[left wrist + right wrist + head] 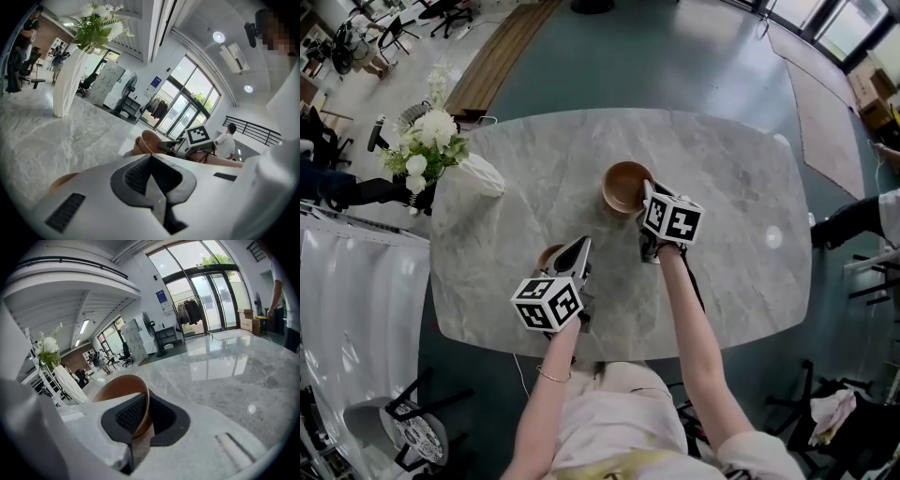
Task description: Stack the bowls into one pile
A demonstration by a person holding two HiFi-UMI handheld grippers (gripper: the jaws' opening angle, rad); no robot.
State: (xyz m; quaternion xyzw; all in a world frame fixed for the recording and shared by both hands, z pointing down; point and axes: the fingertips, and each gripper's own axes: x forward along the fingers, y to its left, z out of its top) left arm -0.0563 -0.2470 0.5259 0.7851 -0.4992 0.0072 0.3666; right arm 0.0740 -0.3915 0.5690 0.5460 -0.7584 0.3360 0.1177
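A brown bowl (pixel 624 186) is over the middle of the marble table (pixel 731 187). My right gripper (pixel 648 195) is shut on its near rim; in the right gripper view the rim (pixel 123 386) runs between the dark pads of that gripper (pixel 143 404). Seen from the left gripper view, this bowl (pixel 146 140) is tipped with its mouth toward the camera. A second brown bowl (pixel 547 255) sits near the table's front edge, mostly hidden under my left gripper (pixel 580 247). The left gripper (pixel 152 164) has its jaws together with nothing showing between them, and this bowl's edge (pixel 63 180) peeks out at its left.
A white vase with white flowers (pixel 476 174) stands at the table's left end, also visible as the vase (pixel 68 79) in the left gripper view. Chairs and people are on the floor around the table.
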